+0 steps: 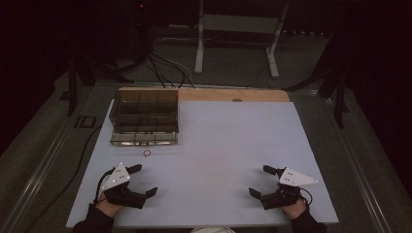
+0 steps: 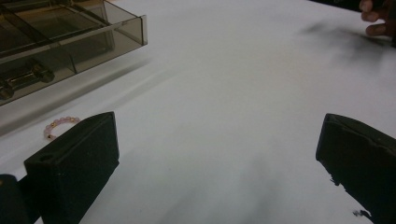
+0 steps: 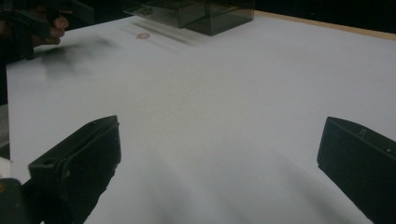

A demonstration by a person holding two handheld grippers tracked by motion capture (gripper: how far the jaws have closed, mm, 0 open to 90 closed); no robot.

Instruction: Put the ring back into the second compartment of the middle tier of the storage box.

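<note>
Right now the bracelet (image 1: 146, 153) lies just past the left gripper (image 1: 144, 180), in front of the box (image 1: 144, 116). Right gripper (image 1: 259, 180) is far. Both jaws are wide apart, holding nothing.

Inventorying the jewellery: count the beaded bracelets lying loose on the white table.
1. A small pink beaded bracelet lies on the white table, just in front of the smoky transparent plastic organiser box. Others may be hidden inside the box's dim compartments.
</note>
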